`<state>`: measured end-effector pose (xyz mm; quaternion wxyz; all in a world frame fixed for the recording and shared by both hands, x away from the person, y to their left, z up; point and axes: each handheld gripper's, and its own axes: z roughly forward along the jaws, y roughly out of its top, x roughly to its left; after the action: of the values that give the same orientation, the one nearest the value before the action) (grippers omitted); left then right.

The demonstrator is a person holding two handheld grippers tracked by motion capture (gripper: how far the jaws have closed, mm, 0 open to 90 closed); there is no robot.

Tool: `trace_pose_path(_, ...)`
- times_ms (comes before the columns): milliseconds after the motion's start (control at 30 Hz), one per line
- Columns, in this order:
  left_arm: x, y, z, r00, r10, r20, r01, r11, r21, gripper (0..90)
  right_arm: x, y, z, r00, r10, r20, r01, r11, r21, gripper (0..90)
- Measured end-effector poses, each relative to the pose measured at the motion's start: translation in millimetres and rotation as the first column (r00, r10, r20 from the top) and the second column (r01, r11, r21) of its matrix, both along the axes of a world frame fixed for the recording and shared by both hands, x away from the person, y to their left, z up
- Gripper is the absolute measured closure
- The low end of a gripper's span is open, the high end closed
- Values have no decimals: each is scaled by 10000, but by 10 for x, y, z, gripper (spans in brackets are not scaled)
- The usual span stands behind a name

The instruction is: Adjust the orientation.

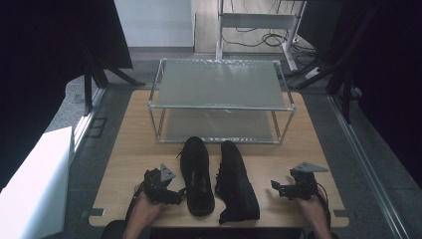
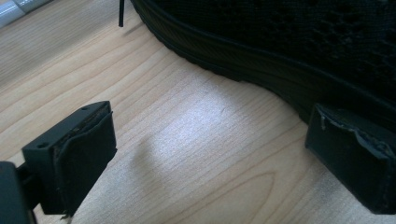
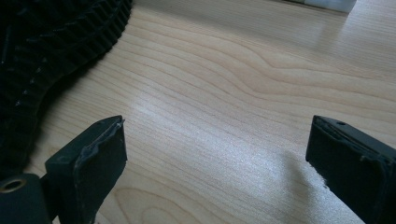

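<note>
Two black shoes lie on the wooden table [image 1: 134,149] in front of me. The left shoe [image 1: 196,174] stands upright, toe pointing away. The right shoe [image 1: 236,184] is tipped on its side, its ridged sole [image 3: 46,42] facing my right gripper. My left gripper [image 1: 176,191] is open just left of the left shoe. In the left gripper view its right pad [image 2: 350,163] sits close against that shoe's sole edge [image 2: 261,65], and the gripper [image 2: 212,135] holds nothing. My right gripper [image 1: 275,188] rests open on the table a little right of the tipped shoe, bare wood between its pads [image 3: 219,140].
A two-tier metal-framed rack [image 1: 221,106] stands at the back of the table, both shelves bare. A white box [image 1: 35,184] sits off the table's left side. Cables and desk legs [image 1: 259,30] lie on the floor beyond. Bare wood flanks the shoes.
</note>
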<state>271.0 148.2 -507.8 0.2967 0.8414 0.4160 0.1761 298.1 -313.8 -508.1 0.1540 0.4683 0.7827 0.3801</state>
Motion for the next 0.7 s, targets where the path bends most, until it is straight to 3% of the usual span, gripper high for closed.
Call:
trace_pose_path(267, 5, 132, 33, 9967, 538, 603, -528, 9984, -189, 0, -5, -6, 26, 10000, 17, 89, -19, 9998, 203, 55)
trace_pose_path(433, 18, 207, 21, 9944, 921, 516, -891, 9943, -590, 0, -6, 29, 88, 9997, 183, 185, -191, 9987, 479, 27)
trace_pose_path(700, 21, 228, 7, 9928, 1077, 519, -1034, 9915, -794, 0, 17, 115, 282, 9981, 358, 504, -386, 9977, 565, 0)
